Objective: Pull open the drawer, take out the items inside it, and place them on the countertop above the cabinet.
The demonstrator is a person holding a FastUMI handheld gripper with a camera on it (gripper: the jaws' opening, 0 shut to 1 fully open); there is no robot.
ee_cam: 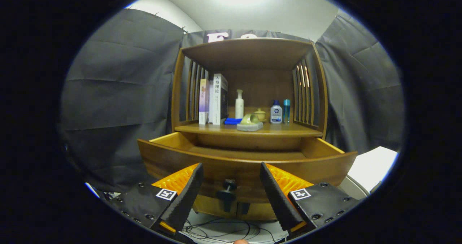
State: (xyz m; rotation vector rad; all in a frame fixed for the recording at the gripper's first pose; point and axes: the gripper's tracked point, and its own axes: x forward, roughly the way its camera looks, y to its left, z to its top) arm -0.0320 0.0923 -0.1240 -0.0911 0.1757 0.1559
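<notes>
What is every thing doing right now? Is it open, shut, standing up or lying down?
drawer: pulled open
knob: between the fingers, untouched
gripper: open
books: standing upright
white pump bottle: upright
two small bottles: upright, caps on
small lidded pot: lid on

Cabinet [249,56] of brown wood with a smooth, softly glossy finish; slatted wooden sides. Drawer [245,161], below the worktop [288,130], of the same polished wood, its inner walls paler and matt; dark knob [229,184] on its front. On the worktop: paper-covered books [214,99], glossy plastic bottles [276,114], a glazed-looking small pot [260,114]. Fingers [187,197], spread apart in front of the drawer, with ribbed, matt inner faces. Behind the cabinet, matt creased cloth [119,92].
</notes>
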